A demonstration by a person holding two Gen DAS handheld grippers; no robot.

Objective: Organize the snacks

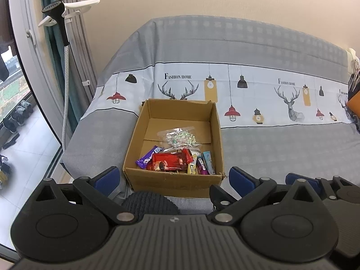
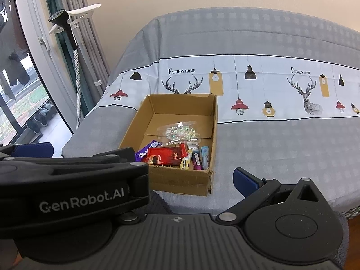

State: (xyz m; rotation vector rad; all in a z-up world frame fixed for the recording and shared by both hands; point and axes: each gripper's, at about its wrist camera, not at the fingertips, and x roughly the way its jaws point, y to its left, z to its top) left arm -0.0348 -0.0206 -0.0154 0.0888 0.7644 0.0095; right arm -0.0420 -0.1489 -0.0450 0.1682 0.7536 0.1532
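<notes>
An open cardboard box (image 1: 173, 180) stands on the bed near its front edge; it also shows in the right wrist view (image 2: 180, 181). Inside lie a clear bag of candies (image 1: 178, 136), a red packet (image 1: 168, 160), a purple bar (image 1: 147, 157) and several small bars (image 1: 203, 163). My left gripper (image 1: 173, 176) is open and empty, its blue pads (image 1: 106, 180) just short of the box's front wall. My right gripper (image 2: 144, 168) is open and empty to the box's right; only its right blue pad (image 2: 245, 181) shows, the left gripper's body hides the other.
The bed has a grey cover (image 1: 281, 148) with a white deer-and-lamp band. A garment steamer (image 1: 60, 20) and curtains (image 1: 74, 45) stand at the left by a glass door, with shoes (image 1: 18, 114) on the floor outside. An orange object (image 1: 354, 103) lies at the bed's right edge.
</notes>
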